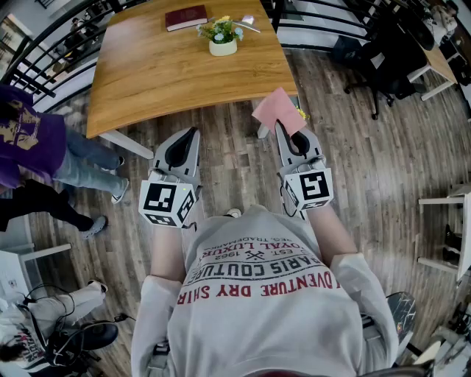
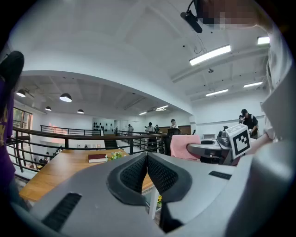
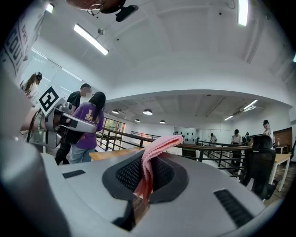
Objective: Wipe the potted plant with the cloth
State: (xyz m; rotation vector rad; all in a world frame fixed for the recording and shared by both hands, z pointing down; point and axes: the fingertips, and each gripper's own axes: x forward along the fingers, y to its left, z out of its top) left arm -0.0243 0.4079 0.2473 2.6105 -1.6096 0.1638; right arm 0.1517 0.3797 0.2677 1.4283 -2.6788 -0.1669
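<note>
- Here, the right gripper has its jaws squeezed tight on the pink cloth. The cloth sticks up and out from between them.
- The left gripper has its jaws pressed together, with nothing in between.
- Both grippers are held out side by side in front of the person, above the wood floor. They are just short of the near edge of the table.
- The potted plant stands on the far part of the table, well apart from both grippers. It has a small white pot, green leaves and yellow flowers.
- The cloth is by the table's near right corner and does not touch the plant.
- A dark red book lies on the table near the plant, on its far left side.
</note>
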